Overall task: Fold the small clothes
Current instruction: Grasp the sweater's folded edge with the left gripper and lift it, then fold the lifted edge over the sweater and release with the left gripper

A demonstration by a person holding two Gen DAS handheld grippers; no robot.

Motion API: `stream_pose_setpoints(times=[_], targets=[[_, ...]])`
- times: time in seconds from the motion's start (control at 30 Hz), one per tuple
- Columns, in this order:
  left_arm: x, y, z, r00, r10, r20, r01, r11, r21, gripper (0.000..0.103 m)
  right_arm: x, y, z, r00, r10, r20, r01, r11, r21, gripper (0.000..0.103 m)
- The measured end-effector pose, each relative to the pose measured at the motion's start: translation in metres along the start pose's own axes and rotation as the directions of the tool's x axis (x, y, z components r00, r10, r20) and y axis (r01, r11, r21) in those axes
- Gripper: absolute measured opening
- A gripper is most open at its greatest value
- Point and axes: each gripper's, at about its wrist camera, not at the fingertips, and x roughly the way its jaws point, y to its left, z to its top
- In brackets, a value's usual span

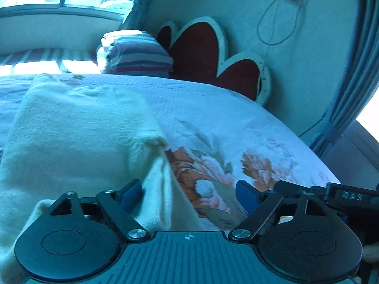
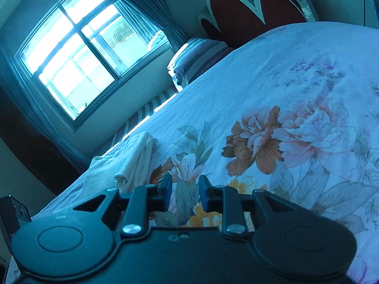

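Note:
A cream-white small garment (image 1: 78,127) lies on the floral bedsheet (image 1: 213,108), filling the left of the left wrist view. My left gripper (image 1: 189,195) is open, low over the bed, and a fold of the garment's edge lies between its blue fingers (image 1: 133,193) without being pinched. In the right wrist view the same garment (image 2: 132,161) lies folded at the left, just beyond my right gripper (image 2: 185,189). The right gripper is open and empty, its blue pads a small gap apart above the sheet (image 2: 284,82). The right gripper's body shows at the right edge of the left wrist view (image 1: 350,196).
A striped folded quilt (image 1: 137,54) sits at the head of the bed against a red heart-shaped headboard (image 1: 196,49). A window (image 2: 78,54) with curtains is beyond the bed's far side. A wall and a curtain (image 1: 355,71) stand at the right.

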Motion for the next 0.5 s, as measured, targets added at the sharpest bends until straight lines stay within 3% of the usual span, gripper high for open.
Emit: stream_pose_setpoints(times=[0.07, 0.17, 0.27, 0.37, 0.5], targets=[[-0.02, -0.009, -0.001, 1.0, -0.02, 0.0, 0.02, 1.0, 0.023, 0.087, 0.003, 0.001, 0.0, 1.0, 0.004, -0.01, -0.004, 1.0, 0.012, 0.026], [-0.067, -0.004, -0.013, 0.999, -0.006, 0.039, 0.007, 1.0, -0.022, 0.087, 0.003, 0.013, 0.001, 0.998, 0.053, -0.023, -0.052, 0.998, 0.03, 0.026], [-0.106, 0.019, -0.036, 0.986, 0.144, 0.08, -0.141, 0.989, -0.046, 0.087, 0.007, 0.039, -0.005, 0.987, 0.138, -0.082, -0.137, 0.99, 0.026, 0.029], [-0.124, 0.057, -0.053, 0.954, 0.297, 0.025, -0.294, 0.951, -0.098, 0.086, 0.025, 0.065, -0.019, 0.962, 0.208, -0.177, -0.205, 0.978, 0.033, 0.037], [-0.13, 0.077, -0.054, 0.94, 0.337, 0.045, -0.33, 0.937, -0.116, 0.086, 0.048, 0.081, -0.042, 0.942, 0.207, -0.266, -0.186, 0.977, 0.101, 0.038]])
